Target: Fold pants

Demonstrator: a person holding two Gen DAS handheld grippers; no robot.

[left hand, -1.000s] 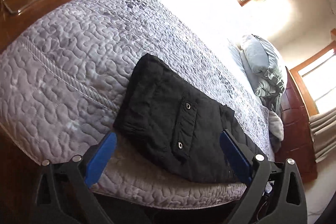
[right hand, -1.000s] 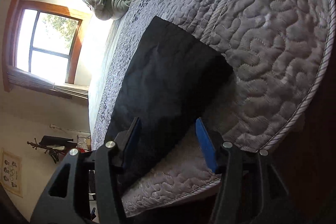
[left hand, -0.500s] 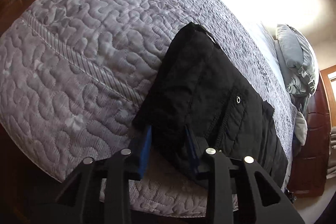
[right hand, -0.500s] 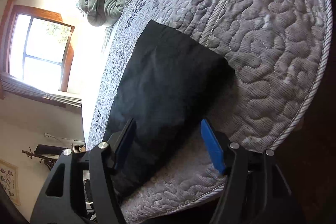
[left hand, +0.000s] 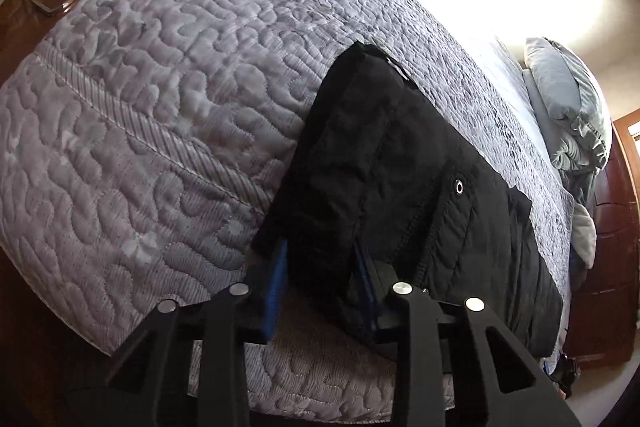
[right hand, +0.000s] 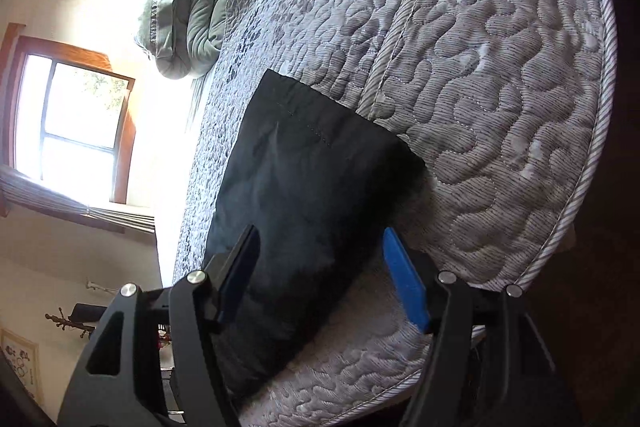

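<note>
Left gripper [left hand: 320,279] clamped on black pants [left hand: 384,163] corner, pads half buried, right gripper [right hand: 320,279] agape above them

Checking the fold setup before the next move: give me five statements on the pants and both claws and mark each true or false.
1. The left claw is clamped on black fabric of the pants. True.
2. The right claw is shut on the pants. False: it is open, its pads apart over the fabric.
3. The pants lie on a quilted bedspread. True.
4. The pants are white. False: black.
5. A metal eyelet shows on the pants. True.
</note>
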